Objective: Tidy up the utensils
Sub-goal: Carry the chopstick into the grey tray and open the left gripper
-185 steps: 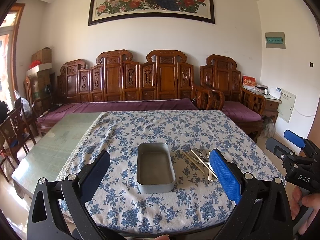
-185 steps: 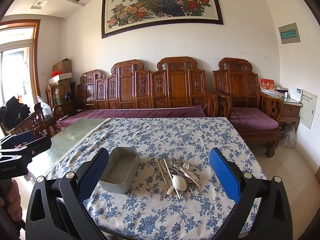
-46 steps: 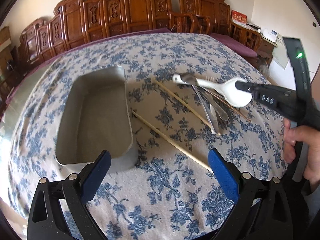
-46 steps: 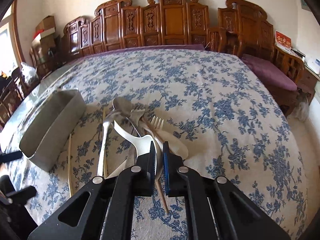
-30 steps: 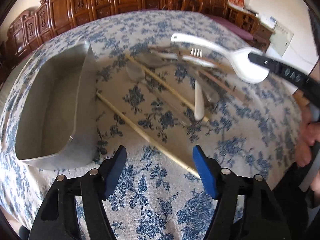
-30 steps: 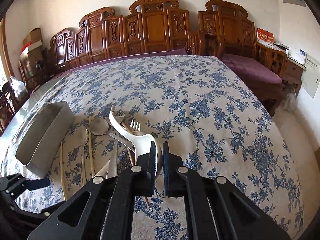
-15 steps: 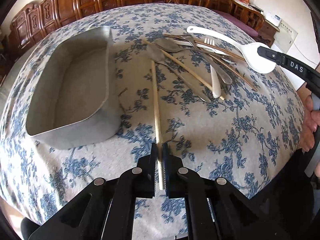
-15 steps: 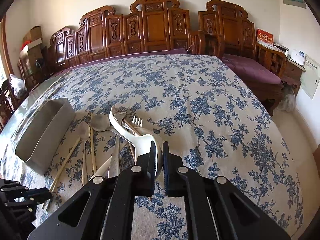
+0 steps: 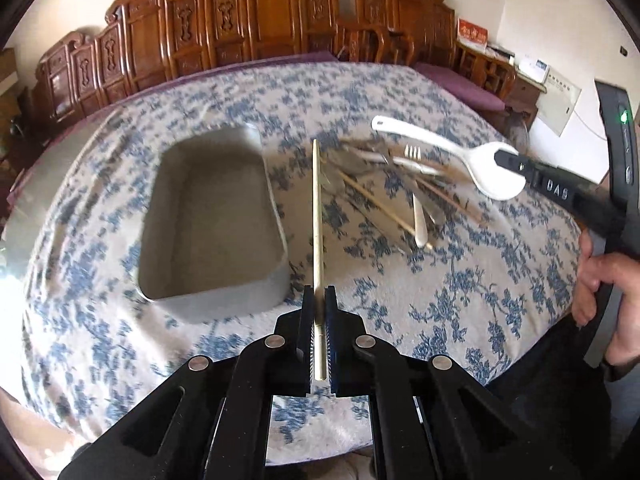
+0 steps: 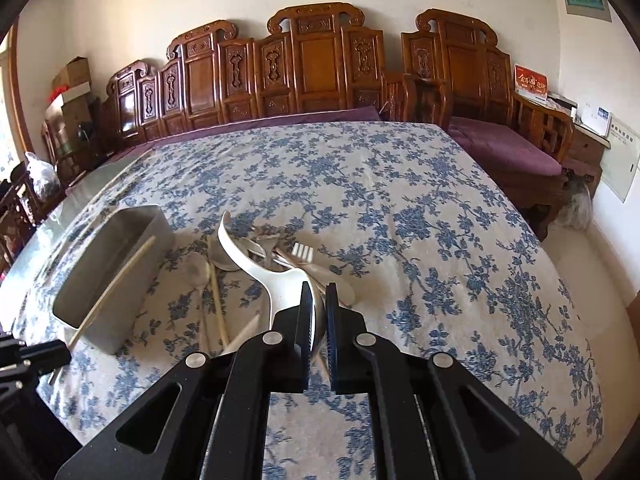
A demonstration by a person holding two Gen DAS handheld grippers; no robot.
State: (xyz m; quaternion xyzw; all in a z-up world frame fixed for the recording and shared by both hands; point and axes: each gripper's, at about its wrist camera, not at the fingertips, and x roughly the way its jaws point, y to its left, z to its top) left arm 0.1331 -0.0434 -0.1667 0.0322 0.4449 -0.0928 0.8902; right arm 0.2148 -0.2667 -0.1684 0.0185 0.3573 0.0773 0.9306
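Left gripper is clamped tight on a single wooden chopstick, fingers pressed together around its near end, and the stick runs straight away from the camera, held clear above the table. In the right wrist view that same chopstick slants across the near end of the metal tray, its far tip over the tray's right wall.

The metal tray sits on the left of the blue-flowered tablecloth, open side up, nothing lying inside that I can make out.

Over on the right, the right gripper has its fingers closed hard on the bowl of the white plastic spoon, handle curving up and away to the far left. From the left wrist view the white plastic spoon hangs in the air above the pile, pinched at its bowl by the right gripper, with a hand wrapped round the grip at the right edge.

Beneath it the loose pile of utensils lies on the cloth just right of the tray: a white fork, metal spoons, more chopsticks, crossing one another. The picture is blurred there, so the count is unclear.

A carved wooden bench lines the far wall.
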